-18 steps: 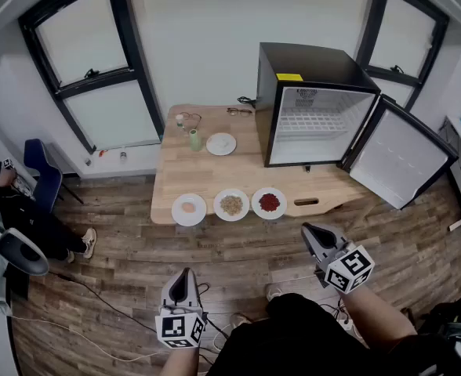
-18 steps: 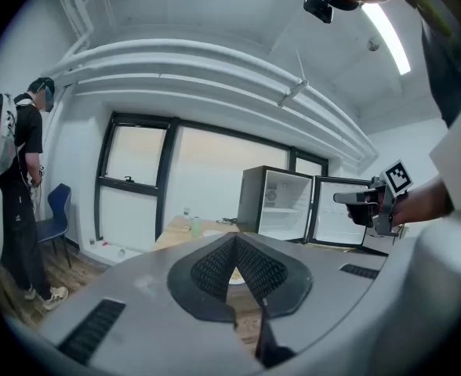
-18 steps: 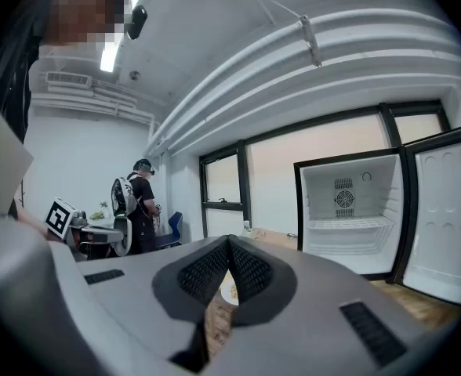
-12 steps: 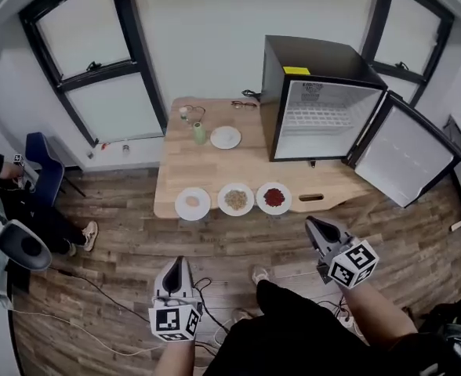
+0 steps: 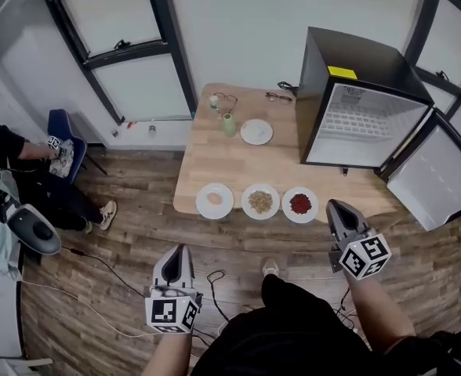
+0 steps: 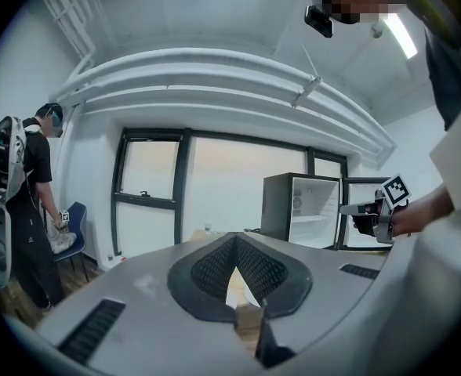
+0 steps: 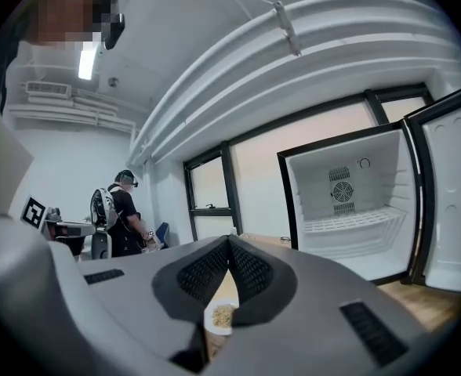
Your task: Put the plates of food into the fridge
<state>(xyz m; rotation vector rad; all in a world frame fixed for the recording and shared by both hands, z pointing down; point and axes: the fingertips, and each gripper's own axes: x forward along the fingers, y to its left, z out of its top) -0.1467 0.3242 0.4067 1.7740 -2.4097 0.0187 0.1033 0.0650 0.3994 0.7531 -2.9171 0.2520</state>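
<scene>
Three plates of food stand in a row along the wooden table's (image 5: 215, 163) front edge: one with a pink piece (image 5: 215, 200), one with tan grains (image 5: 260, 201), one with red food (image 5: 300, 204). The black fridge (image 5: 356, 108) stands on the table's right end, its door (image 5: 438, 180) swung wide and its inside bare. My left gripper (image 5: 176, 251) hangs over the floor, well short of the table, shut and empty. My right gripper (image 5: 336, 205) is shut and empty, just right of the red plate. The tan plate (image 7: 223, 316) shows below its tips (image 7: 229, 241).
An empty white plate (image 5: 256, 131), a green cup (image 5: 229, 124) and glasses (image 5: 225, 97) sit at the table's back. A person (image 5: 11, 155) and a blue chair (image 5: 62, 131) are at the left. Cables (image 5: 97, 296) lie on the wood floor.
The table and fridge have slid right and come nearer in the head view. Both grippers stay shut; the right one now reaches the table's front edge.
</scene>
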